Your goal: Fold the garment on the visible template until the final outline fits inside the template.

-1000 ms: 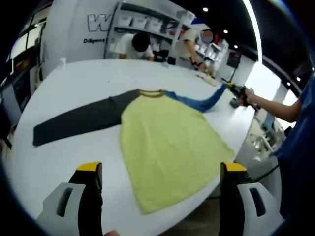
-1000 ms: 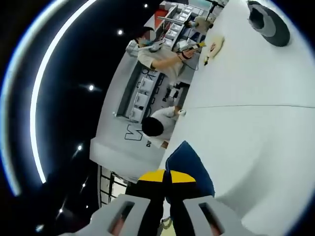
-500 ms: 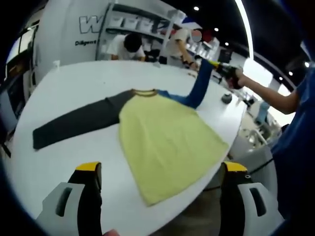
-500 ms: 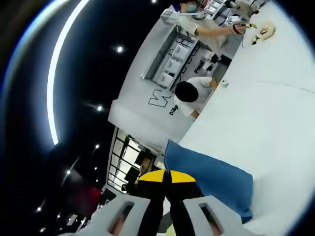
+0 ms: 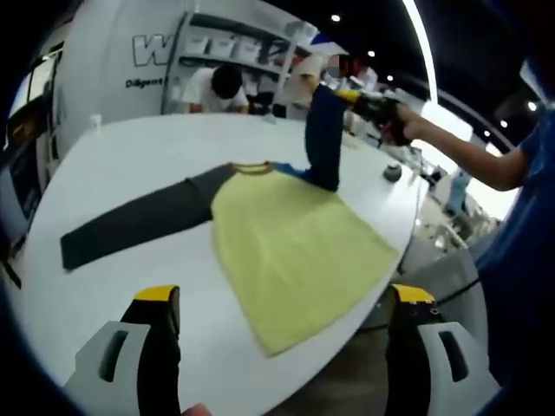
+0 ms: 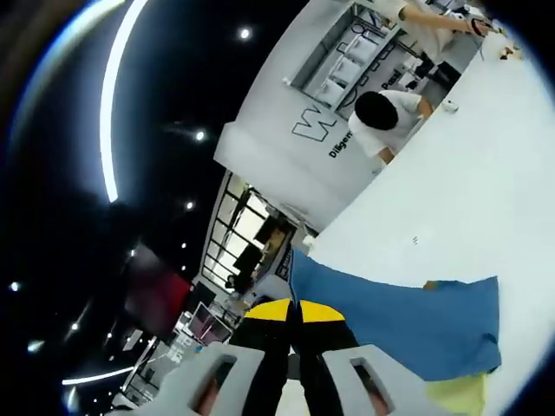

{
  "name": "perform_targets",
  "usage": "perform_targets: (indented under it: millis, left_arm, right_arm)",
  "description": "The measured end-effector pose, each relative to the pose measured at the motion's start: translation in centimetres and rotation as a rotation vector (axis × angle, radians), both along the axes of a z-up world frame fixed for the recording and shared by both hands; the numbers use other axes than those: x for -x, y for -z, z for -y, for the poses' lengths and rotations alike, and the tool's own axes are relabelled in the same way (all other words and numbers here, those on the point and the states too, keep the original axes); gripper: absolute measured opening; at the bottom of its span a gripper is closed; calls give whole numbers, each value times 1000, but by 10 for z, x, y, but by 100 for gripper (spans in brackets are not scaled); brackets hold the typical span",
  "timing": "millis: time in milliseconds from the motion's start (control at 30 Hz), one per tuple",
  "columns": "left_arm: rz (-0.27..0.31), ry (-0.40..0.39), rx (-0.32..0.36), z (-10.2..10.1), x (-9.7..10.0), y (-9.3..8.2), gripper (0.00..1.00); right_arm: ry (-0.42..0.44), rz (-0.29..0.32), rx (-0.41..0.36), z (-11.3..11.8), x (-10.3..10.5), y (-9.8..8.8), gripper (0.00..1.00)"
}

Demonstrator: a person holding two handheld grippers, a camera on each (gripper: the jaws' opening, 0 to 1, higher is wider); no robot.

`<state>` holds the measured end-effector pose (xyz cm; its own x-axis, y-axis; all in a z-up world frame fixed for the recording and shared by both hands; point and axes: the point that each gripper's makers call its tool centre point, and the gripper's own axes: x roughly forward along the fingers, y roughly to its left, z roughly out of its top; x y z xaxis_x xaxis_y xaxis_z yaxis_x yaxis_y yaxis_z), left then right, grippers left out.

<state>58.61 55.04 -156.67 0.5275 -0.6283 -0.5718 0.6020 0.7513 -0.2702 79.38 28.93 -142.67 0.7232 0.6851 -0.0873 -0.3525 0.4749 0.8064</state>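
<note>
The right gripper (image 6: 292, 314) was clamped on the blue sleeve (image 6: 408, 321), its yellow-tipped jaws pressed together with the cloth's cuff edge pinched between them; in the left gripper view the same gripper (image 5: 364, 106) showed at the upper right, held in a person's hand (image 5: 401, 127), with the blue sleeve (image 5: 324, 139) hanging from it, lifted clear of the surface and draped down toward the shoulder of the garment. The left gripper (image 5: 282, 299) stood with its jaws wide apart, holding nothing, above the near edge of the white surface (image 5: 130, 156). Beyond it the garment (image 5: 290, 247) lay flat on that surface: a yellow body spread toward the near right edge, a yellow neckband at the far end, and a dark grey sleeve (image 5: 139, 221) stretched straight out to the left. In the right gripper view the sleeve ran from the jaws across the white surface (image 6: 468, 182) to a corner of the yellow body (image 6: 455, 392) at the bottom right. Farther back, a person in a white shirt (image 5: 212, 85) bent at the far side of the surface, before white shelving (image 5: 234, 48) (what its compartments held was too blurred to tell). A small dark object (image 5: 392, 173) sat near the right edge of the surface.
</note>
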Motion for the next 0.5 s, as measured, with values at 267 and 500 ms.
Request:
perform_targets:
  millis: [267,500]
  left_arm:
    - [4,8,7,-1,7,3,96]
    - [-3,6,24,0,11,10,96]
  right_arm:
    - [-225,-12,147,-64,50,41,0]
    - [-564,39,261,-92,129,81,0]
